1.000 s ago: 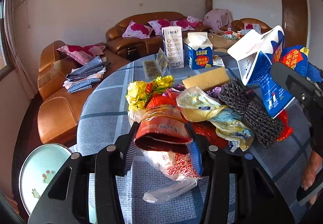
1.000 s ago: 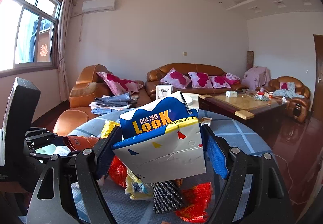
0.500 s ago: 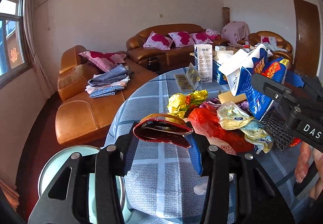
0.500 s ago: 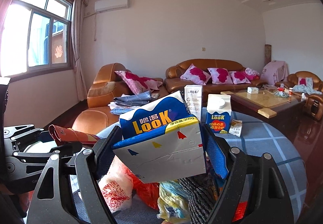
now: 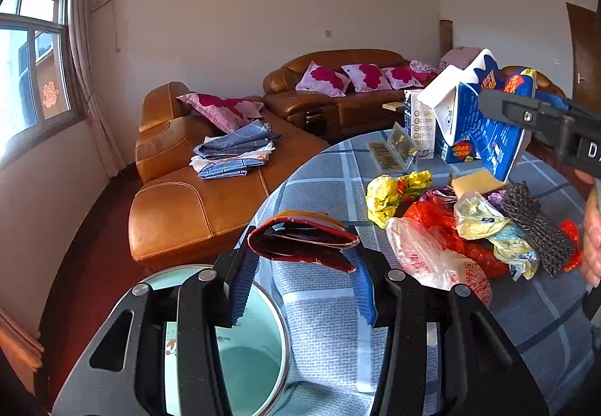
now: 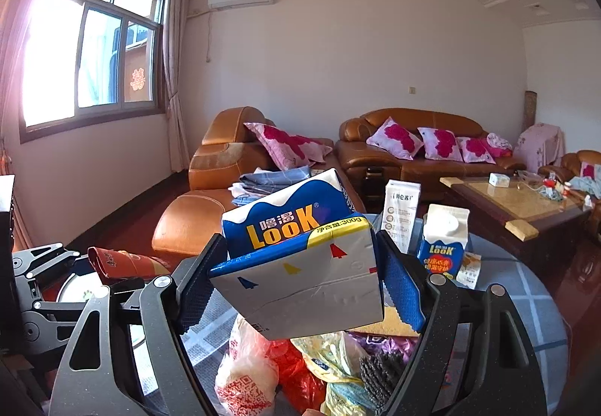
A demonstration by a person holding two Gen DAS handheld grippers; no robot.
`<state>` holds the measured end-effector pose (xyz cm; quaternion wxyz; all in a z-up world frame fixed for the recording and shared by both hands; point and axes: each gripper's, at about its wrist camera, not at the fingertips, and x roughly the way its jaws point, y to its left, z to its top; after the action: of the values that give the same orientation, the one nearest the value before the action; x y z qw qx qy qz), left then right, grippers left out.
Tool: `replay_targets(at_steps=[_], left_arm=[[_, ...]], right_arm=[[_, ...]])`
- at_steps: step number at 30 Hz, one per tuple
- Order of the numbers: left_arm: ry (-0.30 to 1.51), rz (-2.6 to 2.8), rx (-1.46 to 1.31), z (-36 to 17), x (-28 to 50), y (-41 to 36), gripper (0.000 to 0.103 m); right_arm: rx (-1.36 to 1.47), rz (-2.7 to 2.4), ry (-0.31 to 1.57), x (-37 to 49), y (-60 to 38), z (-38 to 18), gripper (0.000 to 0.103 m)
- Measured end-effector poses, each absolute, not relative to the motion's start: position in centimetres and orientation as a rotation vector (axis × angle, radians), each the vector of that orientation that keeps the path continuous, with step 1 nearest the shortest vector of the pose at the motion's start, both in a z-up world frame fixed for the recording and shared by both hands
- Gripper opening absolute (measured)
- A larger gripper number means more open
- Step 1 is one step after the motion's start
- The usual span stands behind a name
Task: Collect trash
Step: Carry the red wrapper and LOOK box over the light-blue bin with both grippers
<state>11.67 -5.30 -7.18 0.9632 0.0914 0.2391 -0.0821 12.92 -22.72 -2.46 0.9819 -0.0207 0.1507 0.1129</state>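
Note:
My left gripper (image 5: 302, 271) is shut on a flattened red paper cup (image 5: 300, 241), held over the table's left edge above a round green bin (image 5: 240, 356) on the floor. My right gripper (image 6: 300, 284) is shut on a blue and white LOOK carton (image 6: 300, 266), lifted above the trash pile. That carton (image 5: 477, 115) shows at the right of the left wrist view, and the red cup (image 6: 124, 262) shows at the left of the right wrist view. Wrappers and plastic bags (image 5: 450, 228) lie heaped on the checked tablecloth (image 5: 326, 326).
A second LOOK carton (image 6: 443, 243) and a tall white box (image 6: 400, 213) stand at the table's far side. A yellow sponge (image 5: 477, 181) and dark scrubber (image 5: 533, 228) lie by the pile. Brown sofas (image 5: 210, 190) and a coffee table (image 6: 518, 198) stand beyond.
Both grippers have risen and swung left with their loads. The red cup has left the pile and now hangs over the table's edge by the bin.

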Motion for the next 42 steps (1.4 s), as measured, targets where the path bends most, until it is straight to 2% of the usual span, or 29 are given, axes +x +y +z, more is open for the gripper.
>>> replay_targets(at_steps=[16,42], left_arm=[[0.470,0.031,0.211,-6.8,11.4,0.4,0.045],[0.505,0.177,0.236,-7.2,11.8,4.4,0.045]], right_arm=[[-0.025,0.374,0.338,17.8,-16.1,-6.0,0.078],[-0.189,0.560,0.399,19.4,-10.4,-8.1,0.079]])
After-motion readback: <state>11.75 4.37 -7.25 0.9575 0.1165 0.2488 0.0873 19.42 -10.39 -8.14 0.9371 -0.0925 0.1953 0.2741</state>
